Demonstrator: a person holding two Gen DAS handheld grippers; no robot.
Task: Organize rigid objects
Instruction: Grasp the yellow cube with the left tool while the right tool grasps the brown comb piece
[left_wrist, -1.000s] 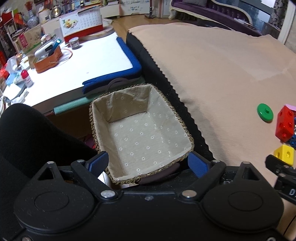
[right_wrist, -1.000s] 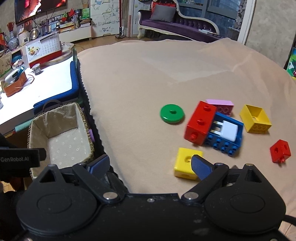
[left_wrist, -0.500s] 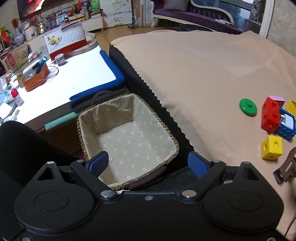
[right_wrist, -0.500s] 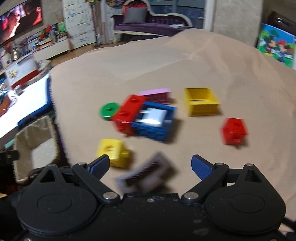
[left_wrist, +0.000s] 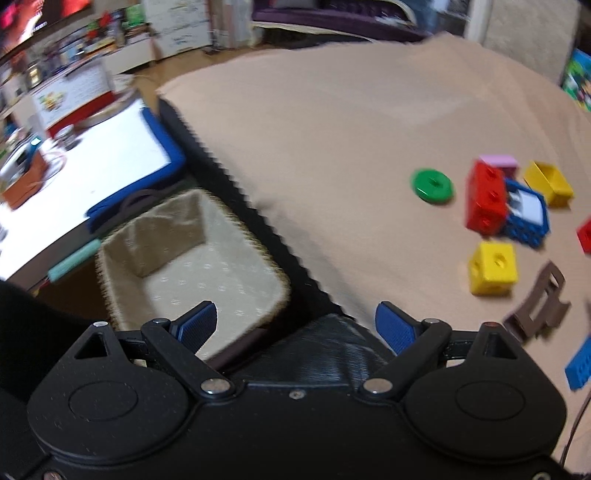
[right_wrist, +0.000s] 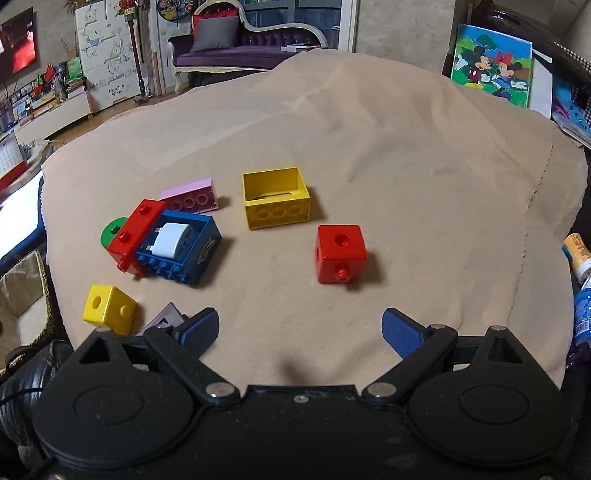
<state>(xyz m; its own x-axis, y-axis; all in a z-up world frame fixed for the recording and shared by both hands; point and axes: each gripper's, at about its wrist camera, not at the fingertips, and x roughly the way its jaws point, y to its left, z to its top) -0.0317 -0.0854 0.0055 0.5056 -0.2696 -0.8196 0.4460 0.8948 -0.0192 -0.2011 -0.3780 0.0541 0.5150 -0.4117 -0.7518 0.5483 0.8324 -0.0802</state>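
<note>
Left wrist view is showing the left gripper (left_wrist: 295, 325) with its blue pads spread wide and nothing lying between them; the lined wicker basket (left_wrist: 122, 243) is sitting empty just beyond the left pad, below the edge of the beige cloth (left_wrist: 332, 129). Toys are lying well off to the right of these jaws: a green ring (left_wrist: 432, 185), a red block (left_wrist: 485, 201) leaning against a blue block (left_wrist: 526, 218), a yellow cube (left_wrist: 493, 267) nearer, and a brown clip (left_wrist: 537, 306) nearest. Right wrist view is showing the right gripper (right_wrist: 300, 330) hovering over bare cloth, its jaws also standing wide and gripping nothing. A red cube (right_wrist: 340, 253) with a hole on top and a peg on its near face is sitting just beyond the gap, apart from the pads. Farther off, a hollow yellow box block (right_wrist: 275, 201) is lying open side up; to the left, the pink brick (right_wrist: 190, 195), red and blue blocks are clustering together.
</note>
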